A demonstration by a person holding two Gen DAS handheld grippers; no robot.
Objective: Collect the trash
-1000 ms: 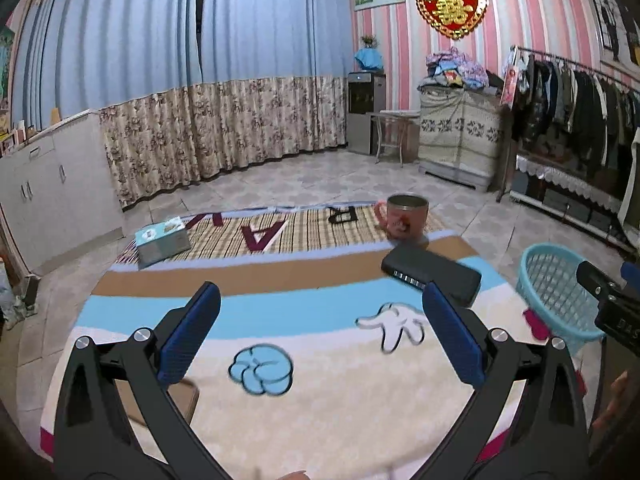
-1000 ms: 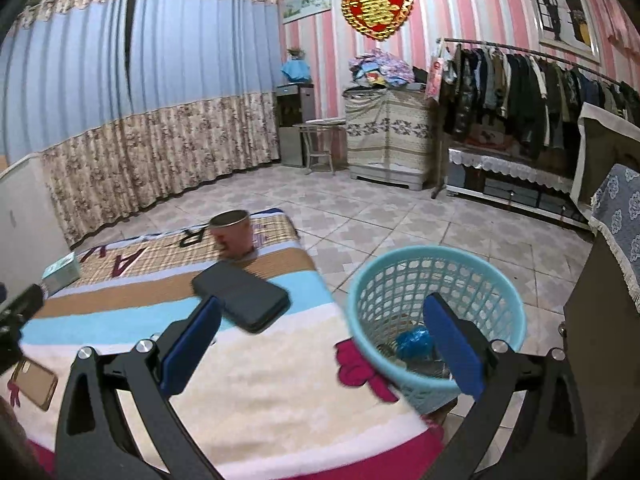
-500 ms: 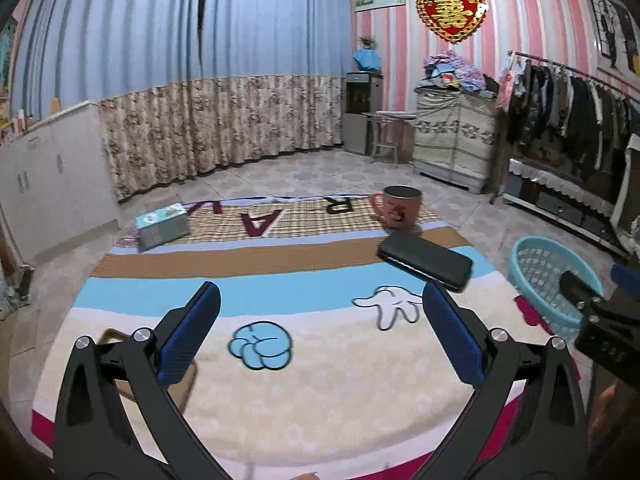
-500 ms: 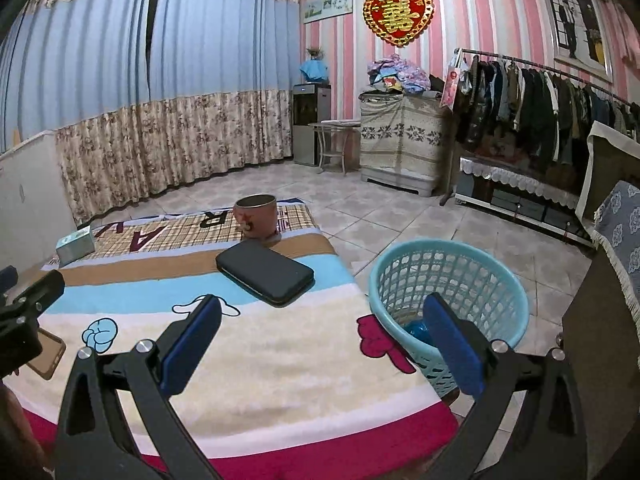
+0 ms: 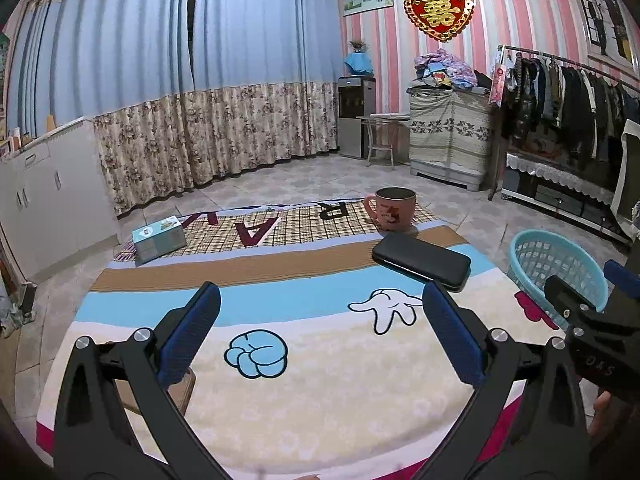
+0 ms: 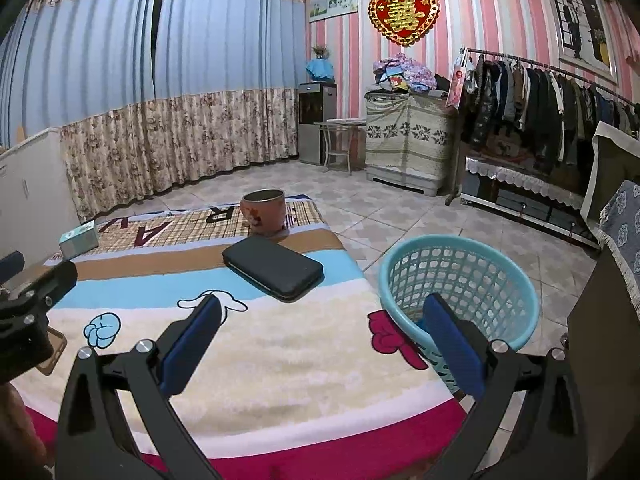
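Observation:
A light blue plastic basket (image 6: 460, 280) stands on the tiled floor right of the blanket-covered table (image 6: 280, 356). A blue scrap shows low inside it, mostly hidden behind my right gripper's finger. The right gripper (image 6: 320, 344) is open and empty above the table's near right corner, beside the basket. My left gripper (image 5: 320, 336) is open and empty over the table's near side. In the left wrist view the basket (image 5: 556, 268) is at the far right, behind the right gripper (image 5: 592, 332).
On the table lie a black case (image 5: 420, 260), a pink mug (image 5: 394, 210), a tissue box (image 5: 160, 238) and a flat brown item (image 5: 176, 392) under the left finger. A clothes rack (image 6: 540, 120) and a cabinet (image 6: 408, 144) stand at the back right.
Both grippers have drawn back from the table, so more of it shows. The right gripper's view has swung left, from the basket toward the table. Both stay open and empty.

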